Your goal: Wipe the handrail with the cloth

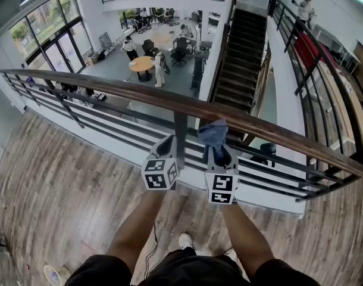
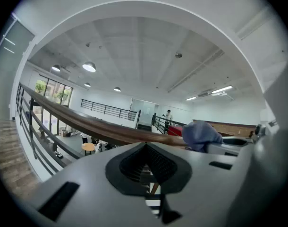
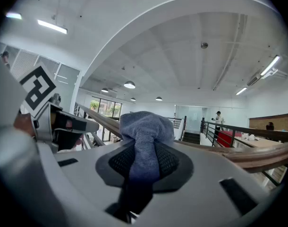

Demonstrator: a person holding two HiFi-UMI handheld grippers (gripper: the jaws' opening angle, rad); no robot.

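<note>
The brown wooden handrail (image 1: 110, 88) runs across the head view from the left to the lower right. My right gripper (image 1: 218, 152) is shut on a blue-grey cloth (image 1: 212, 132), whose bunched top lies against the rail's near side just right of a black post. In the right gripper view the cloth (image 3: 144, 131) bulges out between the shut jaws, with the handrail (image 3: 99, 119) behind it. My left gripper (image 1: 165, 143) sits close beside it on the left, just below the rail, shut and holding nothing. The left gripper view shows the handrail (image 2: 87, 124) and the cloth (image 2: 200, 135).
Black metal bars (image 1: 80, 109) fill the space under the rail. Beyond them is a drop to a lower floor with desks and people (image 1: 146, 64), and a dark staircase (image 1: 241, 52). I stand on a wood floor (image 1: 50, 177); a tape roll (image 1: 53, 274) lies at the lower left.
</note>
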